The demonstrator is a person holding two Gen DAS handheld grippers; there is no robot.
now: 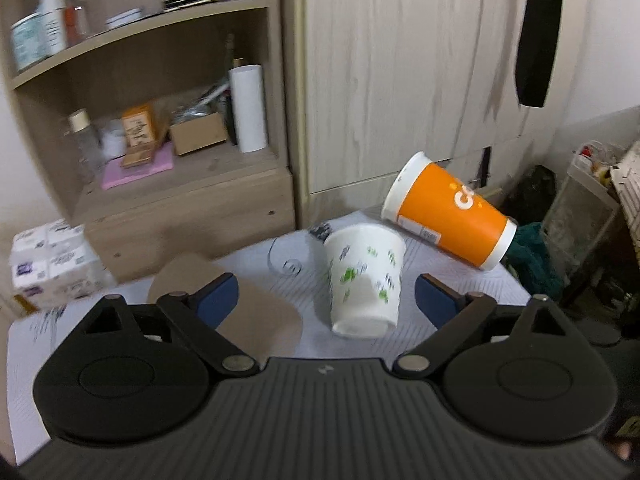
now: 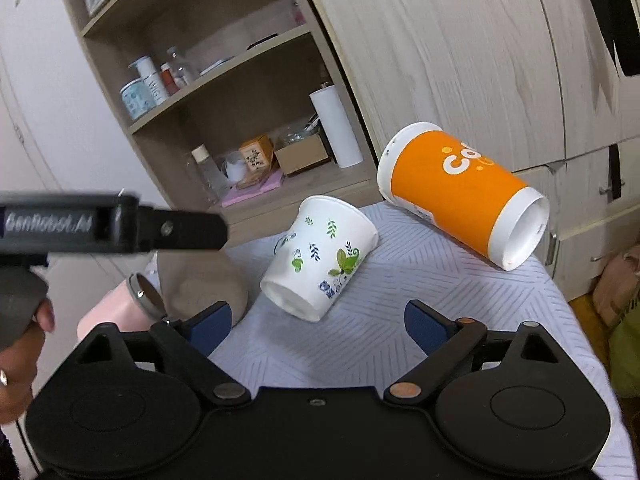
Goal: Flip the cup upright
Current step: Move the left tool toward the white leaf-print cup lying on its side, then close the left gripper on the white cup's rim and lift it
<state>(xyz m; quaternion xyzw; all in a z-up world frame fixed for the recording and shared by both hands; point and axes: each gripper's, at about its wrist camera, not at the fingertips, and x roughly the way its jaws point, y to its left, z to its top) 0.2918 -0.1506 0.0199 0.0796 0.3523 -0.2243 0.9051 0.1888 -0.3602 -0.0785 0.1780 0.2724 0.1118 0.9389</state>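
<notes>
A white paper cup with a leaf print [image 1: 364,280] [image 2: 320,258] lies tipped on the table, its base towards me and its mouth away. An orange cup [image 1: 452,220] [image 2: 464,196] lies on its side behind it at the far right. My left gripper [image 1: 326,300] is open, its blue pads either side of the white cup and short of it, touching nothing. My right gripper [image 2: 318,324] is open and empty, just short of the white cup's base. The left gripper's body also shows in the right wrist view [image 2: 120,226] at the left.
The table has a pale patterned cloth [image 2: 400,320]. A brown cup [image 1: 240,304] lies at the left and a pink tumbler [image 2: 116,312] beside it. An open shelf unit [image 1: 180,140] and a wardrobe [image 1: 400,80] stand behind the table. The table's right edge [image 2: 580,320] drops to clutter.
</notes>
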